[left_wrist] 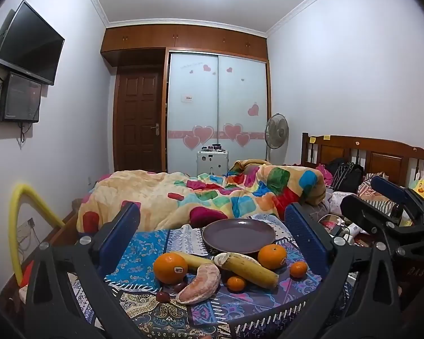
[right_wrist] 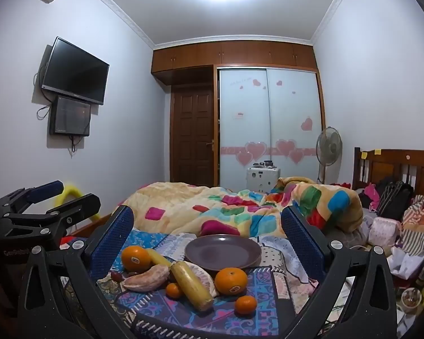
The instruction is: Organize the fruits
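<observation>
While both grippers hang back over the patterned cloth (left_wrist: 144, 243), the fruit just sits there in a loose bunch in front of the purple plate (left_wrist: 238, 236), which has nothing on it. The left gripper (left_wrist: 212, 220) has its blue pads spread wide with nothing between them, and the right gripper (right_wrist: 207, 221) is the same, wide apart and holding nothing. On the left there's a big orange with a sticker (left_wrist: 170, 268), touching a peeled pomelo segment (left_wrist: 199, 284). A banana piece (left_wrist: 250, 269) lies diagonally in the middle, with a second banana piece (left_wrist: 193, 260) behind the stickered orange. Another big orange (left_wrist: 272, 256) sits right up against the plate's front rim, and two small tangerines (left_wrist: 236, 283) (left_wrist: 298, 269) sit near the banana. There's also a small dark red fruit (left_wrist: 162, 296) by the pomelo, can't tell what. The colourful blanket (left_wrist: 212, 195) is bunched up behind it all.
</observation>
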`<control>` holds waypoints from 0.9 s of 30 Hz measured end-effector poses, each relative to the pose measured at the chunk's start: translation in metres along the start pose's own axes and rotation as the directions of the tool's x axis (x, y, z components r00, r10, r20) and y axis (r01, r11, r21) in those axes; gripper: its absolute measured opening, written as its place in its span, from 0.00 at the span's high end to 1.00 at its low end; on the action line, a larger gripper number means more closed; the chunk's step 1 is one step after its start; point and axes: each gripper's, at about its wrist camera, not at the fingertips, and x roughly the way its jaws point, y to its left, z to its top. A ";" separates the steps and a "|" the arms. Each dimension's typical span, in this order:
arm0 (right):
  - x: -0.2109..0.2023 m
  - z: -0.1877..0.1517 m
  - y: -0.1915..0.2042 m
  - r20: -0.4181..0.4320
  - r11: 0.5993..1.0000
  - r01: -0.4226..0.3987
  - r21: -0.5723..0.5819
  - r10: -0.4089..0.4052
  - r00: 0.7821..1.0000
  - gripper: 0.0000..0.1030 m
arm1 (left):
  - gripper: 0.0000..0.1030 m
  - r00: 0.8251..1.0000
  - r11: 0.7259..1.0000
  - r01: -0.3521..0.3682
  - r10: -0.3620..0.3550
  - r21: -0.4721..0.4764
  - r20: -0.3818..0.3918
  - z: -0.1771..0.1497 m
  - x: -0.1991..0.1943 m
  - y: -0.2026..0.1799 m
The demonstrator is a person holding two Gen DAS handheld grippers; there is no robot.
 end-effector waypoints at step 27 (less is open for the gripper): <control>0.001 -0.001 0.003 -0.003 1.000 -0.005 0.012 0.005 1.000 0.00 | 0.00 1.000 1.000 0.001 -0.001 0.002 -0.004 0.003 0.002 0.009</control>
